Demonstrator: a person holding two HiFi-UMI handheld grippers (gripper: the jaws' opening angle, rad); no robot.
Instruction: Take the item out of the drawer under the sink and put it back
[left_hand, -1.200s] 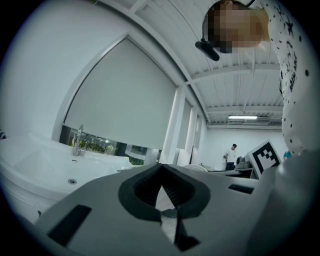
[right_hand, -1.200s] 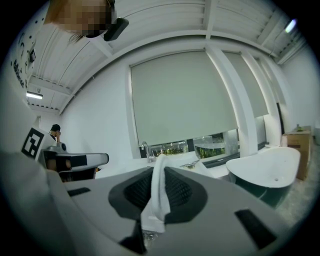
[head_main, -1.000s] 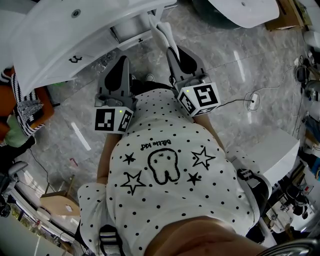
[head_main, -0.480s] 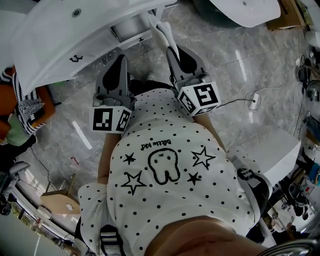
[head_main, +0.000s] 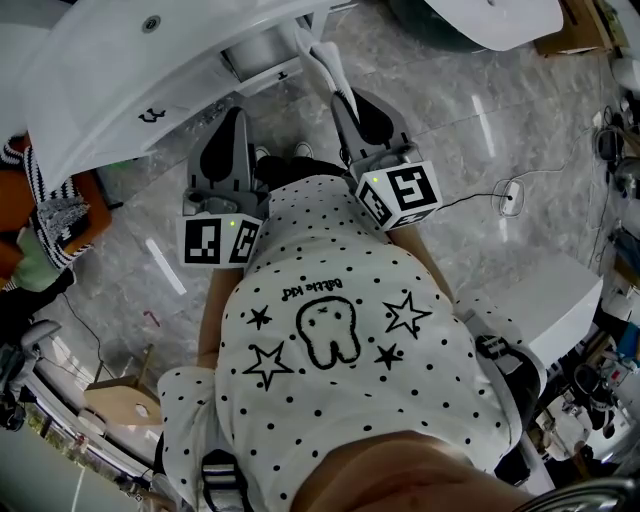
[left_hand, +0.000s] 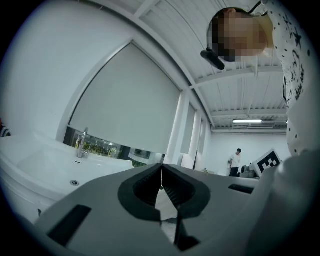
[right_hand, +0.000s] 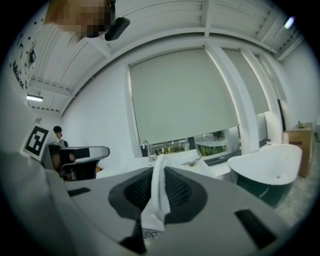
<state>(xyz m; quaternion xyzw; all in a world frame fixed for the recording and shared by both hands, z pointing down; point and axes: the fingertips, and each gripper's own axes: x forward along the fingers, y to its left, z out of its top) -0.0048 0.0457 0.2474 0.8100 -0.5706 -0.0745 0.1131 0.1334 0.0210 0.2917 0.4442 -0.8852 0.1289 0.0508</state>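
In the head view my right gripper (head_main: 343, 100) points at the white sink cabinet (head_main: 120, 90) and is shut on a white cloth (head_main: 324, 62), which sticks up out of the jaw tips beside the drawer front (head_main: 262, 60) under the basin. The right gripper view shows the same cloth (right_hand: 159, 192) pinched between the ribbed pads and hanging down below them. My left gripper (head_main: 236, 115) is held level to its left, just in front of the cabinet. Its jaws (left_hand: 161, 170) meet with nothing between them. The inside of the drawer is hidden.
A white bathtub (head_main: 490, 20) stands at the back right and a white block (head_main: 545, 300) at the right. A cable with a plug (head_main: 505, 200) lies on the marble floor. Another person (head_main: 40, 230) crouches at the left, near a cardboard box (head_main: 115, 405).
My left gripper has edged slightly forward towards the cabinet. The right gripper and the cloth have kept still.
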